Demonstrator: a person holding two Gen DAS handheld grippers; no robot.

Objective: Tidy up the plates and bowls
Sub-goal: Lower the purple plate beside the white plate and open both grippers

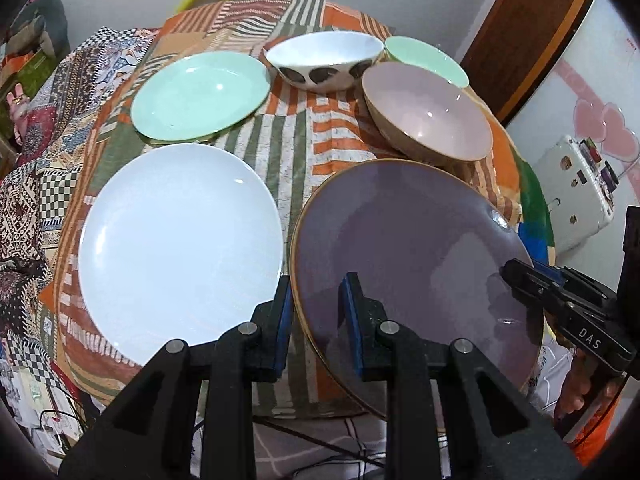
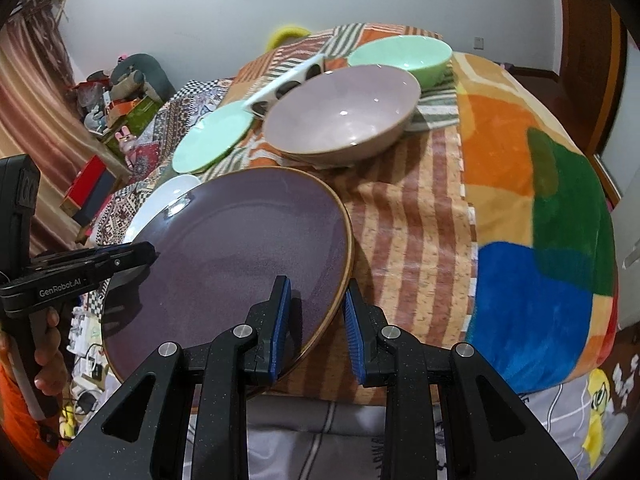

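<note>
A large purple plate lies flat at the near edge of the cloth-covered table. My left gripper is open, its fingers astride the plate's left rim, pads apart from it. My right gripper is open in the same way over the right rim. Each gripper also shows from the side in the other view: the right gripper and the left gripper. Beside the purple plate lies a white plate. Behind are a mint plate, a spotted white bowl, a pink bowl and a green bowl.
A patchwork cloth covers the table, and a bright colour-block blanket drapes its right side. Clutter, boxes and toys fill the floor on the left. A person's hand holds the left gripper's handle.
</note>
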